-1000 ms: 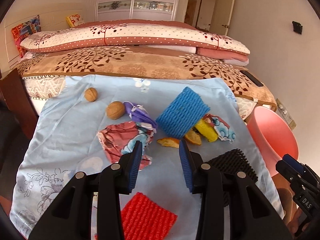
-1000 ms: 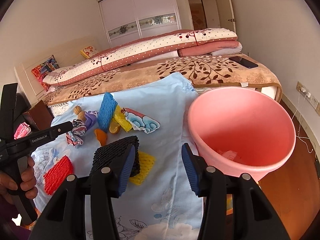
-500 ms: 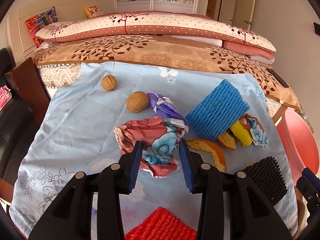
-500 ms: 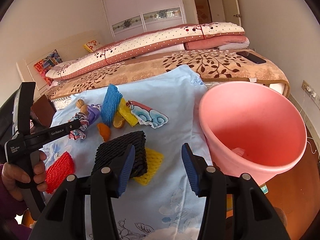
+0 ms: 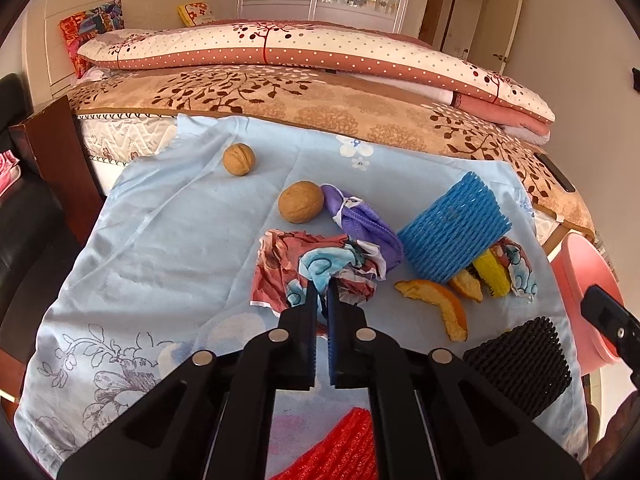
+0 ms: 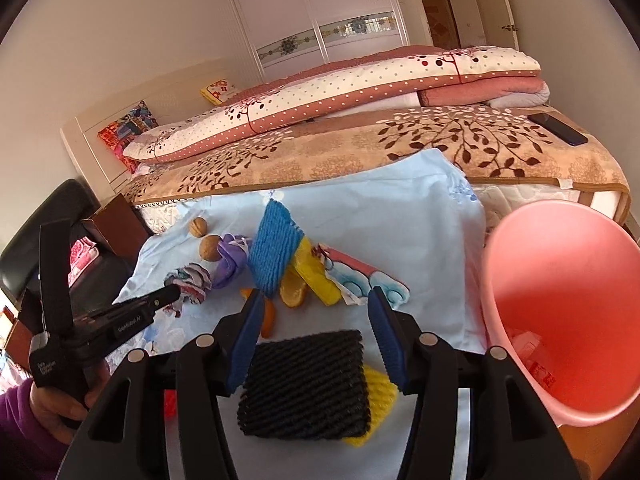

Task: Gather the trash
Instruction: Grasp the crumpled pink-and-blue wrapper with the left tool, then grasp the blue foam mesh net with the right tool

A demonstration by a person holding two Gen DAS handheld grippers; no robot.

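Note:
On the light blue cloth (image 5: 160, 240) lies a crumpled red-and-blue printed wrapper (image 5: 280, 268), and my left gripper (image 5: 322, 292) is shut on its near edge. The right wrist view shows the same grip from the side. My right gripper (image 6: 316, 300) hangs over a black foam net (image 6: 308, 384); its jaws are opening and the pads stand clear of the net on both sides. A yellow foam net (image 6: 380, 400) pokes out from under the black one. The pink bin (image 6: 560, 320) stands at the right with some scraps inside.
Two walnuts (image 5: 239, 159) (image 5: 301, 202), a purple wrapper (image 5: 360, 220), a blue foam net (image 5: 452, 232), orange peel (image 5: 440, 304) and a red foam net (image 5: 344, 452) lie on the cloth. A bed with folded quilts runs behind. A hand in a purple sleeve (image 6: 24, 420) holds the left gripper.
My left gripper moved forward onto the crumpled wrapper and closed on it. My right gripper shifted left, away from the bin, until the black net lay between its slightly wider jaws.

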